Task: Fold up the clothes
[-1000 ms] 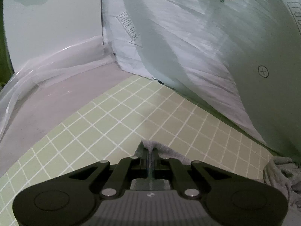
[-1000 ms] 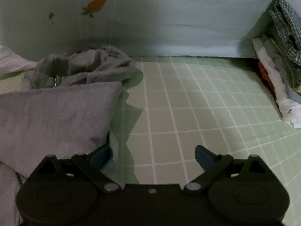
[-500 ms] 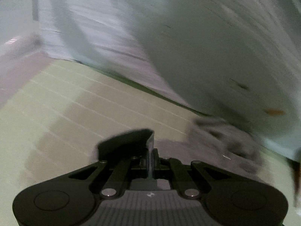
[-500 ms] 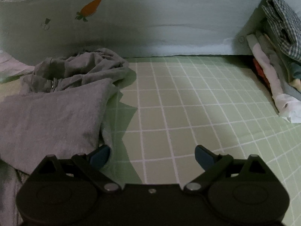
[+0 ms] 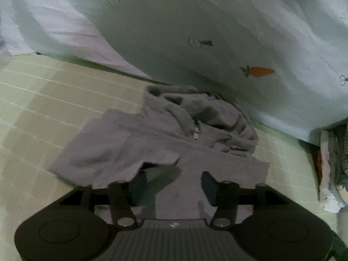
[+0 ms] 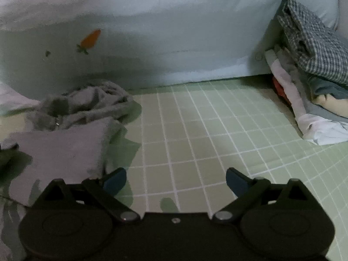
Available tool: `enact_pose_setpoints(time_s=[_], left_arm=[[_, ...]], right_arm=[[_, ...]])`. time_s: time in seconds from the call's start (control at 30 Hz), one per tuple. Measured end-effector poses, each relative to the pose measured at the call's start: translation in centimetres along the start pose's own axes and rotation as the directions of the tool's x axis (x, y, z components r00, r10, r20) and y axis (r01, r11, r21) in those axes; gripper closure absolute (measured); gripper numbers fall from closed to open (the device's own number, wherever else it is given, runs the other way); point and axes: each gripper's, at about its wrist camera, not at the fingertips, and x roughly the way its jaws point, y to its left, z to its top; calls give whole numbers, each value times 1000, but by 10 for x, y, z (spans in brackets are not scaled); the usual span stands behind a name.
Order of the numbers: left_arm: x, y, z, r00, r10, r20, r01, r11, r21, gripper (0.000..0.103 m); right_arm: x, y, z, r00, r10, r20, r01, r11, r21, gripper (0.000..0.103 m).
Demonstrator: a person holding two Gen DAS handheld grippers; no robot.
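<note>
A grey zip-up garment (image 5: 165, 143) lies on the green checked sheet (image 5: 43, 100), part folded flat and its hood end bunched against the pale cover behind. Its zipper pull (image 5: 196, 133) shows near the bunched part. My left gripper (image 5: 174, 184) hangs open just above the flat folded part, nothing between its fingers. In the right wrist view the same garment (image 6: 65, 143) lies at the left. My right gripper (image 6: 175, 179) stands open over bare sheet (image 6: 195, 130), its left fingertip (image 6: 115, 179) beside the garment's edge.
A pale cover with a carrot print (image 5: 261, 71) rises behind the sheet. A stack of folded clothes (image 6: 308, 82), topped by a checked piece, sits at the far right against it. The same stack (image 5: 332, 163) shows at the right edge of the left wrist view.
My left gripper was shut on a corner of the grey garment; it swung right across the sheet, let go and now stands open above the folded part. The right gripper barely moved.
</note>
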Motion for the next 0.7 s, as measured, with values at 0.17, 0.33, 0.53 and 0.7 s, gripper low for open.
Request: enact_pose_setpoints(time_s=[0.17,0.33,0.53,0.7], left_arm=[[-36,14,-6,996,73,46,-74,997,11,20],[-53,37,-12,991,126,34,-128,990,55,19],[-58,71,-13,990,138,6,-139,990,39,17],[-48,96,-6,990,139,-8,-139,990,39,14]], right_arm=[[-24,16,-4,998,57,24,-56,998,-25,0],[-35,54,-5,995,104,12,-103,994,-26,0],[-43,108,-5,986,168,-21,-169,985,-34,0],[-31,157,-3,981,177,-76,-182,981,-66,0]])
